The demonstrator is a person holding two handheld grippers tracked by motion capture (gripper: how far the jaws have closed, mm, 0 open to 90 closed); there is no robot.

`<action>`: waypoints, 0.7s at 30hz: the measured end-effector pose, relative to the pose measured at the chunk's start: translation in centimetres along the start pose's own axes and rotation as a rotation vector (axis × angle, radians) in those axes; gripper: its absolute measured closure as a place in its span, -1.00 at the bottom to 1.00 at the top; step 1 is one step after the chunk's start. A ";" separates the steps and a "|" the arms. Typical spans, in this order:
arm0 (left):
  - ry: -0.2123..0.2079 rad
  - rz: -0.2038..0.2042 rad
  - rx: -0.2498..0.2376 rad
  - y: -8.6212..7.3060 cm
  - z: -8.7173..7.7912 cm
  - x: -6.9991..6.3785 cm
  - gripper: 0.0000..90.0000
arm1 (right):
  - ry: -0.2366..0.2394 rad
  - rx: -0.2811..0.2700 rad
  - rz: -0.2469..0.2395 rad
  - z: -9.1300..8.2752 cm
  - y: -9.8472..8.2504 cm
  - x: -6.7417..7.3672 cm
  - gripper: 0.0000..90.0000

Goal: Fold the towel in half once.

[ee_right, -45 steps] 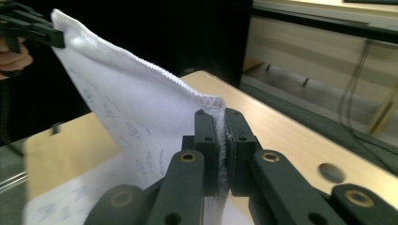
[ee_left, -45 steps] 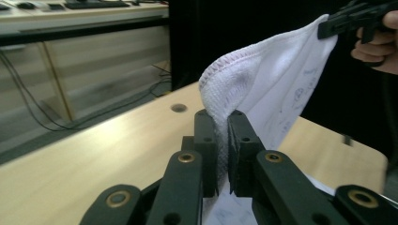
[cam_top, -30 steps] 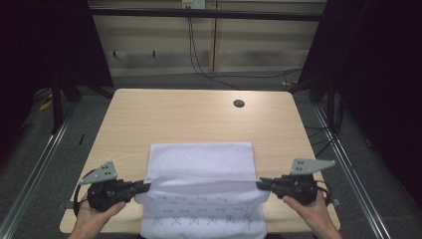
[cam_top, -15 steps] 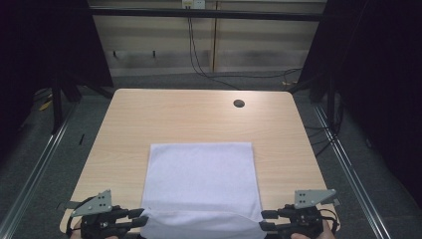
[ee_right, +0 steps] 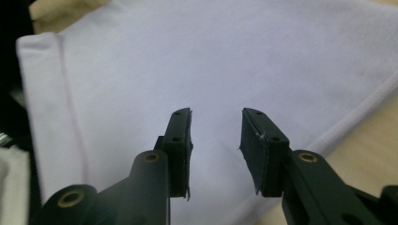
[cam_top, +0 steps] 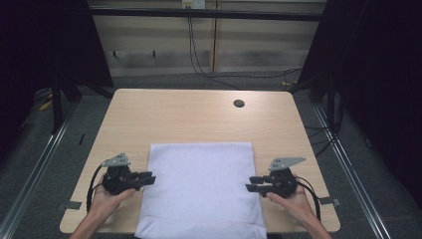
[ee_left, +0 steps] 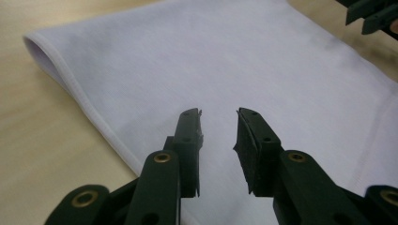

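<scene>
A lab-style recording station is indicated. A bare wooden table (cam_top: pixel 199 119) with a cable hole (cam_top: pixel 239 103) is seen mid-frame, flanked by metal floor rails (cam_top: pixel 35 164) on grey flooring; dark curtains (cam_top: pixel 378 74) are hung at both sides. Loose cables (cam_top: pixel 199 55) are routed down the upper-centre wall.

High view: fixed above the table's (cam_top: pixel 149 114) near edge, facing forward and down, well back. Left gripper view: close, low, looking across the white cloth (ee_left: pixel 225 61); the other gripper at upper right of frame. Right gripper view: equally close. All three share the cloth.
</scene>
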State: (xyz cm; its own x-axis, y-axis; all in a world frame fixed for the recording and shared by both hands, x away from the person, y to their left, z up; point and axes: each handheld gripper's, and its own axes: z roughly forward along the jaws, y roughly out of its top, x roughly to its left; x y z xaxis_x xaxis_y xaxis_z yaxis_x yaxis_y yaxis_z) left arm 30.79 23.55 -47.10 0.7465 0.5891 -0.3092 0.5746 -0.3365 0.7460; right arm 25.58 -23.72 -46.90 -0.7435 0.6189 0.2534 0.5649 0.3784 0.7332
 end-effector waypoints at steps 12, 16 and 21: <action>0.147 0.037 0.083 2.0 5.4 3.8 0.61 | -0.171 0.100 -0.015 7.4 4.9 -5.1 0.55; 0.170 0.056 0.088 1.8 5.4 3.3 0.48 | -0.179 0.101 -0.026 7.7 4.5 -5.1 0.48; 0.119 0.040 0.107 1.1 4.8 2.9 0.84 | -0.182 0.124 -0.065 7.4 4.1 -4.3 0.77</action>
State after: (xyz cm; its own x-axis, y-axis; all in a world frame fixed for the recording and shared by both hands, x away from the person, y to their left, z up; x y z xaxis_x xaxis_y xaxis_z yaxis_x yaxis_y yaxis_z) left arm 35.17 21.36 -49.98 0.7286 0.6540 -0.2036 0.5821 -0.4344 0.6874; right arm 33.69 -19.77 -49.64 -0.7092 0.7002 0.0819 0.5661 0.4964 0.6582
